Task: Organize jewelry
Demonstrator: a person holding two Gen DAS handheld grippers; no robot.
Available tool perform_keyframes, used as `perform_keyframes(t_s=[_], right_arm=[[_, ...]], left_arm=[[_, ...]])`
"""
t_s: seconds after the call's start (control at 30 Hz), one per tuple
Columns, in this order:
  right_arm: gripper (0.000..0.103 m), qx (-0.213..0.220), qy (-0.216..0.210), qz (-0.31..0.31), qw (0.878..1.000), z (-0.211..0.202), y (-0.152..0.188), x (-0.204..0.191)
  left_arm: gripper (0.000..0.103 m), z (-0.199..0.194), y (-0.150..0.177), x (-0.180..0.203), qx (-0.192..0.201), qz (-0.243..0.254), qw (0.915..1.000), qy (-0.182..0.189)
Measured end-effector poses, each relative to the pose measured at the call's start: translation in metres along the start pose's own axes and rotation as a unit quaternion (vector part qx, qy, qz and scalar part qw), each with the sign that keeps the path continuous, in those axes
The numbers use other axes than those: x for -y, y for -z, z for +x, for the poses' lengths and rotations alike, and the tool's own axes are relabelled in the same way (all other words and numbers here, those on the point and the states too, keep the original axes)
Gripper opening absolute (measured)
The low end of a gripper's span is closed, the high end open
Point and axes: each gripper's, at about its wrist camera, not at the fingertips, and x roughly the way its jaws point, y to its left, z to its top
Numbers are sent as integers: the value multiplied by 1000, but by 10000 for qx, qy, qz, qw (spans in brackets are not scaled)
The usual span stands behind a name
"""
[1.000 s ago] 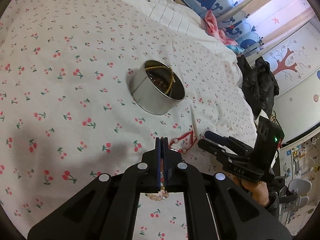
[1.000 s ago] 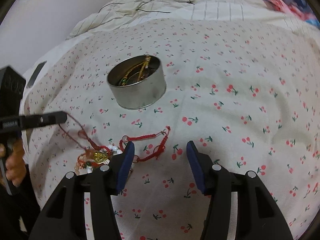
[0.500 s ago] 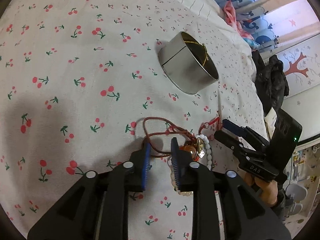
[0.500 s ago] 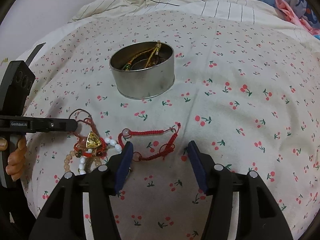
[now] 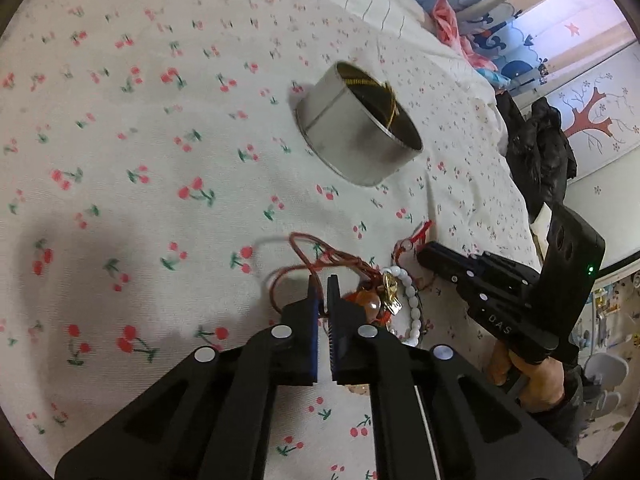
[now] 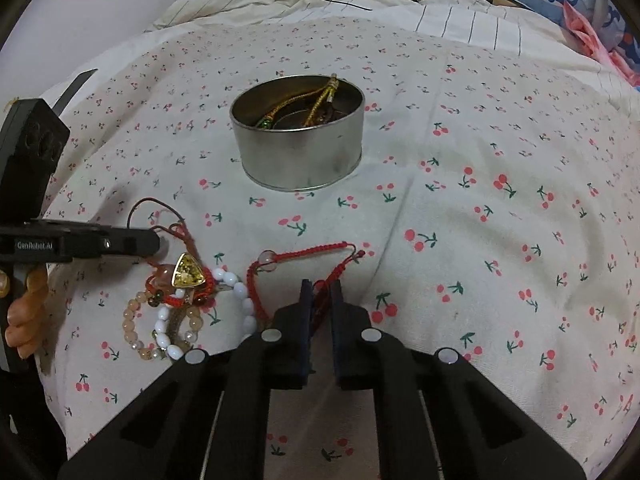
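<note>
On a cherry-print bedspread (image 6: 480, 160), the right gripper (image 6: 320, 286) has just closed and now pinches a strand of the red braided cord bracelet (image 6: 304, 252), its jaws pressed nearly together at the loop's six o'clock side. From that grip the cord runs up and out toward eleven and one o'clock, a clear bead knotted into it on the left. At nine o'clock from the bracelet lies a tangle of jewelry: a white bead bracelet (image 6: 240, 294), a peach bead bracelet (image 6: 130, 320) and a gold triangular pendant (image 6: 188, 269) on thin brown-red cord. The left gripper (image 5: 323, 282) has likewise just closed, jaws all but meeting over that thin cord (image 5: 312, 248) at the tangle's edge; the cord passes right at the tips, though whether it is truly caught cannot be told. At twelve o'clock from both tools, well apart from the loose pieces, stands a round metal tin (image 6: 298, 148) already holding a gold-and-green woven cord. The pieces look light and limp: cords will drape and swing rather than hold shape, and one lifted strand is likely to drag its tangled neighbours along. The beads look smooth and hard, prone to slipping from flat pads, so the braided cord, rougher and compressible, seems the surer place to take hold; the pendant's thin cord could slide free or snag.
</note>
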Motion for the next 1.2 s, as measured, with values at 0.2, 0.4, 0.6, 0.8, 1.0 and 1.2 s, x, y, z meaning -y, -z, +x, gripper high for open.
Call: perform_keyframes(t_s=[0.2,0.4,0.6,0.8,1.0,1.2], right_arm=[[6,294,-214,282,9989,-14,-1,7],[6,573,-401,481,9964,-27,-4,14],[7,416,-469,596,9962,-21,-5,16],[60,383,-11,267,9989,-17,-5,5],[61,175,534,-93,9984,-2,-4,-3],[28,53,481,-290,9984,5,-2,-10]], left_arm=[[2,-32,-6,-2,423,162,9989,-93],[2,-53,-12,-4,669,223,9974,-114],[2,-42,-11,-19,423,52,9989,-196],[20,-56,-11,-41,645,-313,9971,-274],[42,-44,-10,-52,539,-348,9945,-829],[46,-23,-3,-36,263,49,9929,-1155]])
